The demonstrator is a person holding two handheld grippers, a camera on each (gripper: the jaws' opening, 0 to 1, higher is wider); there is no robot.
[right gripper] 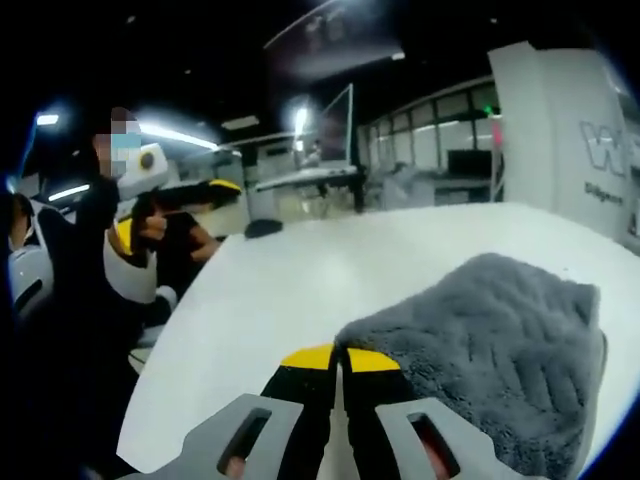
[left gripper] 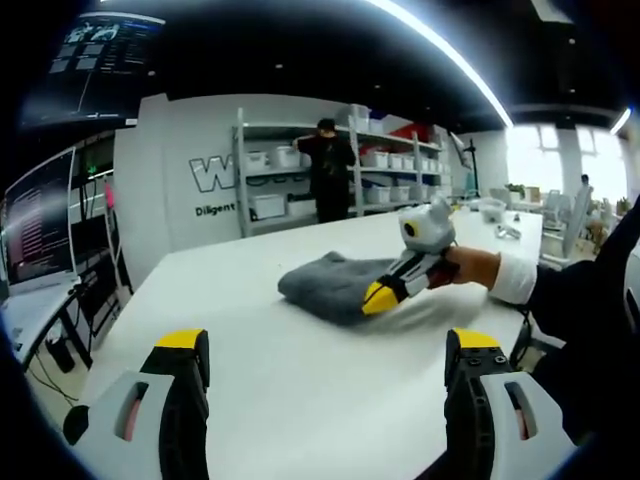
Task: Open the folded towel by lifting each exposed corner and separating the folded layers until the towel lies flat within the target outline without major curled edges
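R gripper at the towel's near corner, L held back.

We see the grey towel [left gripper: 335, 285] folded on the white table [left gripper: 270, 390], mid-table. Our right gripper [right gripper: 338, 362] has jaws pressed together w/ nothing visible between; tips sit just beside the towel's corner, prob. lining up a pinch. Left gripper [left gripper: 328, 355] waits well short of the towel, jaws wide, likely kept clear for the next corner.

A big white table [left gripper: 300, 400] held the things. A gray towel [left gripper: 335, 285] lay folded on it. Small things sat at its far end.
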